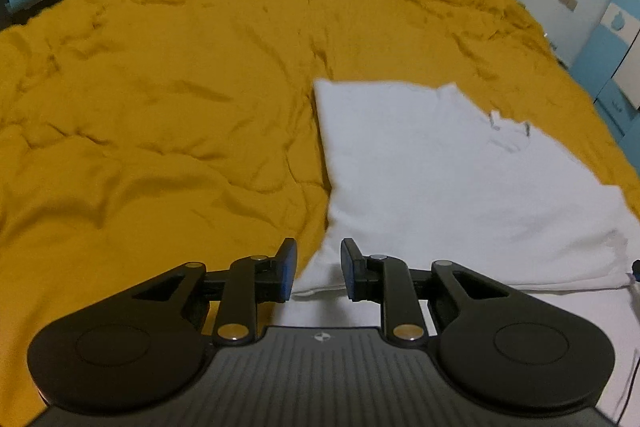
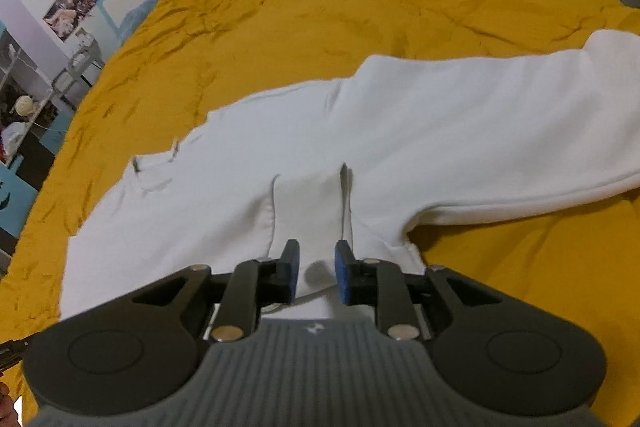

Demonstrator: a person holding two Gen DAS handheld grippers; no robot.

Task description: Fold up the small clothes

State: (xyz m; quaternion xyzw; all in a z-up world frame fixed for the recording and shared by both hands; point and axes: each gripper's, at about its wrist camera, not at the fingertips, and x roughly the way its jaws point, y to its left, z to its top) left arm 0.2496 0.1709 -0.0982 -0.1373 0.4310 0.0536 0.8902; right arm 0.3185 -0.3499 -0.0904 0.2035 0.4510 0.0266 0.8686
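Mustard bedspread (image 2: 320,7) carries a white garment (image 2: 440,131), partly folded. Soft, light, limp; best pinched at a hem or corner. Left gripper (image 1: 319,269) and right gripper (image 2: 317,273) spread, pinching nothing.

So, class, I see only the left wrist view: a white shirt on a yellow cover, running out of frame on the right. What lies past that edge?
Observer: In the right wrist view a sleeve lies stretched out flat on the cover, not folded in.
Operator: And where is the right gripper?
Observer: The right gripper hangs over the near edge of the shirt, jaws apart, pads pressing on nothing.
Operator: What is ahead of it?
Observer: A strip of cloth between two creases runs straight away from it.
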